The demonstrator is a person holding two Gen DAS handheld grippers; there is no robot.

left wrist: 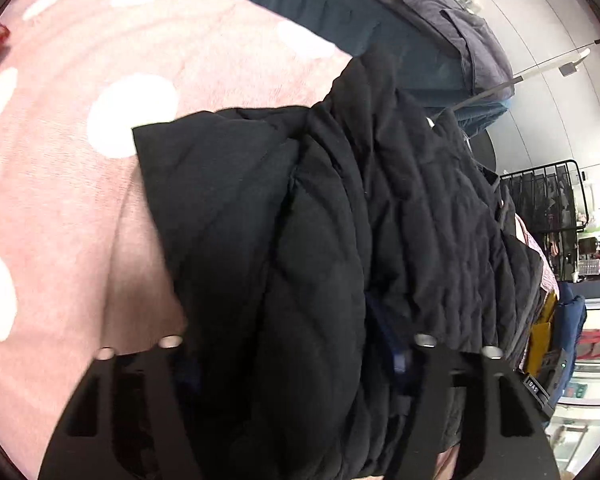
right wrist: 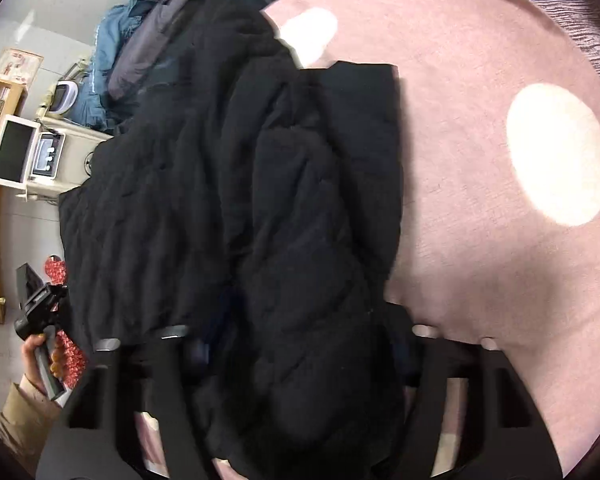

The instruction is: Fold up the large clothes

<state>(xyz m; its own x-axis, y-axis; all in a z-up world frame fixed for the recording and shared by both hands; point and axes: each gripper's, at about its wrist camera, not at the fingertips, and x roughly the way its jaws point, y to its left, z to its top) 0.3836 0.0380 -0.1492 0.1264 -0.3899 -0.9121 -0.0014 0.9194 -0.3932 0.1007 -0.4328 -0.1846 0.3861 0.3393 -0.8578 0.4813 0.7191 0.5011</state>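
Note:
A black quilted jacket (left wrist: 320, 200) lies bunched in thick folds on a pink blanket with white dots (left wrist: 60, 200). My left gripper (left wrist: 296, 344) points steeply down, shut on a thick fold of the jacket that fills the gap between its fingers. In the right wrist view the same jacket (right wrist: 240, 180) runs up the middle over the blanket (right wrist: 480, 240). There my right gripper (right wrist: 296, 336) is shut on another bulky fold near the jacket's edge. A person's hand (right wrist: 32, 354) at the lower left holds the other gripper's handle.
Blue and grey garments (left wrist: 340, 12) are piled behind the jacket, also at the top left of the right wrist view as a heap of clothes (right wrist: 140, 48). A black wire rack (left wrist: 548, 208) stands to the right. A small monitor (right wrist: 14, 152) and a red glittery item (right wrist: 70, 356) are at left.

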